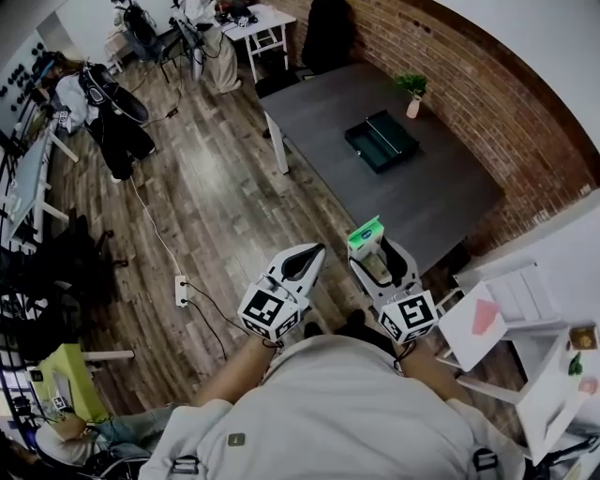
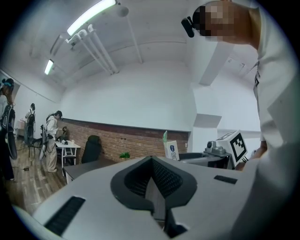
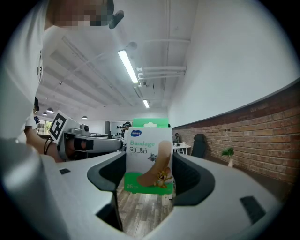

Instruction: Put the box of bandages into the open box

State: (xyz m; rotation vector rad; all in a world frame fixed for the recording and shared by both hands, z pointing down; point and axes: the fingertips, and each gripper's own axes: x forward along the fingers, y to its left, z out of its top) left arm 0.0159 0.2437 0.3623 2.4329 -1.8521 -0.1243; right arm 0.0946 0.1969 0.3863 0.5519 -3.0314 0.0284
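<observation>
My right gripper (image 1: 372, 246) is shut on a white and green box of bandages (image 3: 149, 158), held upright between its jaws; the box of bandages (image 1: 366, 233) shows as a green top in the head view. The open box (image 1: 381, 141), dark green with its lid laid back, lies on the grey table (image 1: 441, 202) ahead, well beyond both grippers. My left gripper (image 1: 309, 256) is held beside the right one over the wooden floor, jaws together with nothing between them. In the left gripper view the box of bandages (image 2: 171, 149) shows to the right.
A small potted plant (image 1: 412, 92) stands on the table's far side by the brick wall. A white chair (image 1: 506, 314) is at my right. Other people and white desks (image 1: 258, 28) are at the far left. A power strip (image 1: 181, 290) with cable lies on the floor.
</observation>
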